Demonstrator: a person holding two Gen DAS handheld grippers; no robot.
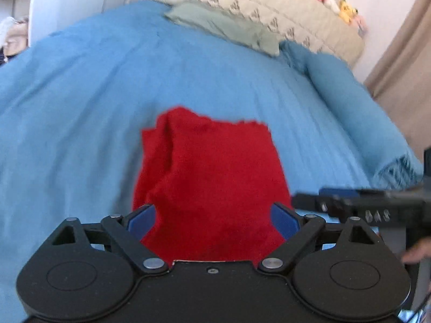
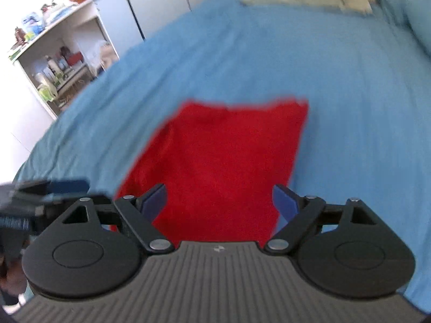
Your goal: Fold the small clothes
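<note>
A folded red garment (image 1: 210, 177) lies on the blue bedspread (image 1: 67, 102); it also shows in the right wrist view (image 2: 223, 167). My left gripper (image 1: 212, 219) is open above its near edge, blue pads (image 1: 141, 219) spread wide, holding nothing. My right gripper (image 2: 219, 204) is open over the same near edge and empty. Each gripper shows at the edge of the other's view: the right one (image 1: 363, 207) and the left one (image 2: 40, 193). Both views are blurred.
A folded grey-green cloth (image 1: 226, 24) lies at the far end of the bed by a beige patterned headboard (image 1: 269, 5). A rolled blue blanket (image 1: 350, 102) runs along the right side. White shelves (image 2: 54, 62) with clutter stand left of the bed.
</note>
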